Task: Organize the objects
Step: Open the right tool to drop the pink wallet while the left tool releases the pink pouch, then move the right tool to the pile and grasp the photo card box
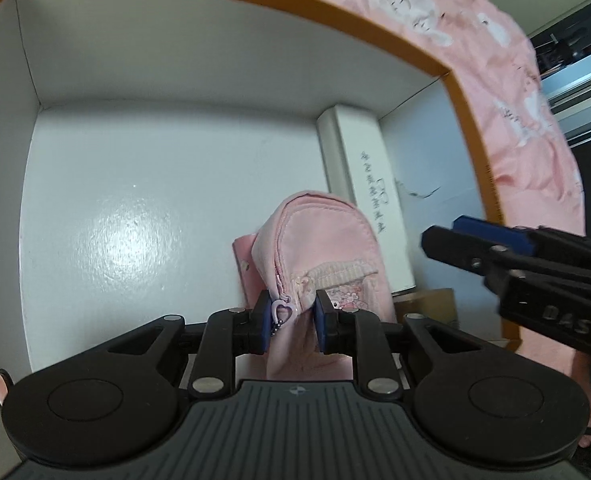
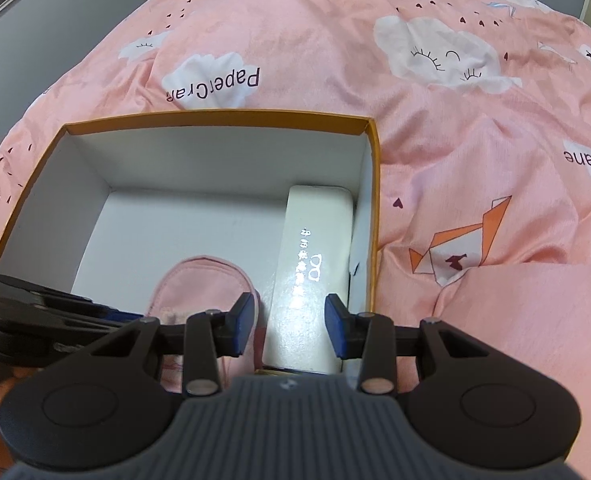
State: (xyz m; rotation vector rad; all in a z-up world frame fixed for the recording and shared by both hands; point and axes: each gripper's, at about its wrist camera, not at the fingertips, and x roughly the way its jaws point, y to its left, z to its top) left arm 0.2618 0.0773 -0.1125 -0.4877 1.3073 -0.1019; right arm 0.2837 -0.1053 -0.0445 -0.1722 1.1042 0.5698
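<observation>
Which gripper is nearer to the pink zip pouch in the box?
Left. The left gripper is shut on the pink zip pouch at its zipper end. The right gripper is open, empty, above the white glasses case beside the pouch.

left gripper (image 1: pixel 289 322) — fingers pinched, gripping | right gripper (image 2: pixel 289 326) — fingers apart, nothing held

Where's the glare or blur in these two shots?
Left wrist view: bright glare patch on the box floor, bedspread smeared by blur, strong fisheye bending. Right wrist view: sharper overall, sheen on the white case washing out its print.
</observation>
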